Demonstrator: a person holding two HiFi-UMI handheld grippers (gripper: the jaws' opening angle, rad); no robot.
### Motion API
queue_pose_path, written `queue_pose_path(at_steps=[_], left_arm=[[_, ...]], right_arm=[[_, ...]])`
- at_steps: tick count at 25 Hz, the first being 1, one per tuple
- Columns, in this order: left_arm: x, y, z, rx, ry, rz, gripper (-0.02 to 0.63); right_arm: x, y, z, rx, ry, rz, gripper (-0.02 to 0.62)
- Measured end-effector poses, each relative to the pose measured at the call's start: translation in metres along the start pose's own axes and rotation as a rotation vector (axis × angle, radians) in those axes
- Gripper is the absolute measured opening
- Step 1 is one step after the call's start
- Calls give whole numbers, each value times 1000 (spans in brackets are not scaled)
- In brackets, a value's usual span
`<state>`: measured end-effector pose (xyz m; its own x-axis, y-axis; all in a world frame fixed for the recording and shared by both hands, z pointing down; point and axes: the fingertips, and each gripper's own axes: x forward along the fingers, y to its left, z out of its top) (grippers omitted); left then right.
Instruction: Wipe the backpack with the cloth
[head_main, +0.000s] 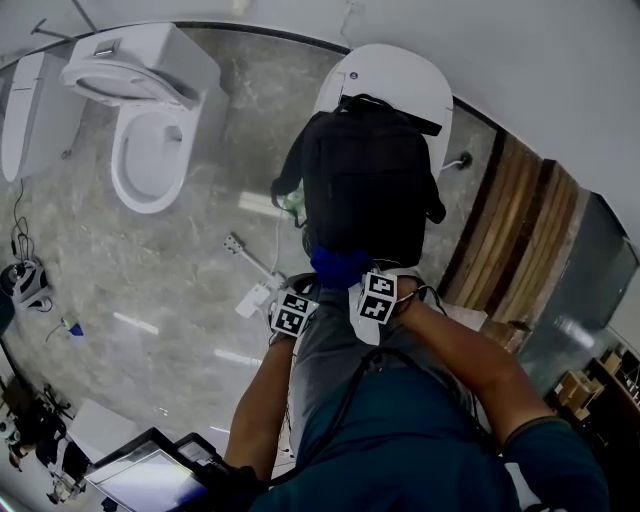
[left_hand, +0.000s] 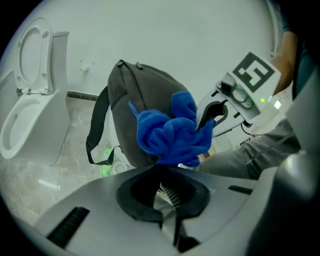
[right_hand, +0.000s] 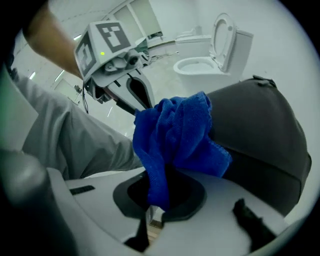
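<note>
The backpack (head_main: 365, 180) stood upright on the shut toilet lid (head_main: 400, 75) at upper centre of the head view, so its front faced me for wiping. The cloth (head_main: 340, 265) was bunched against its lower edge. My right gripper (head_main: 368, 277) was clamped on a fold running down into its jaws. My left gripper (head_main: 312, 285) seemed to pinch the other side. I judged the 2 holds were to gather the cloth into a wiping pad.
</note>
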<state>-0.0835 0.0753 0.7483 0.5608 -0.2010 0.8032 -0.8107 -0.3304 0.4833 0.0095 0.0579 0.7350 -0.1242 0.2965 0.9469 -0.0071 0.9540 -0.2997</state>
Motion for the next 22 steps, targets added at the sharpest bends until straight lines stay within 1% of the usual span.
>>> queue_pose_path(at_steps=[2,4,7,9,11,13,16,19,22], left_arm=[[-8,-10,7,32,-11,-8,15],[-16,-20,17,69,-27,-16,15],[-27,-35,31,133,-46,-33,15],[-35,-45,39,171,-57,-47,15],[-44,-55,50,208,-75,-60,15],[-54,-66,65,249,-99,-74,15],[-70,-86,90,312,-154,-99,15],[-93,-108,115,375,-228,-123,15],[-125,-133,138,429,-324,-142,15]], right_arm=[[-5,0,-11,91,-27,13,11],[-13,0,-17,229,-95,46,11],[-31,-1,-19,433,-249,74,11],[-47,-2,-19,526,-364,64,11],[-68,-1,-14,590,-486,47,11],[-92,2,-8,624,-610,24,11],[-132,10,2,626,-778,-41,11],[-177,17,7,626,-924,-146,11],[-225,25,6,632,-1052,-268,12]])
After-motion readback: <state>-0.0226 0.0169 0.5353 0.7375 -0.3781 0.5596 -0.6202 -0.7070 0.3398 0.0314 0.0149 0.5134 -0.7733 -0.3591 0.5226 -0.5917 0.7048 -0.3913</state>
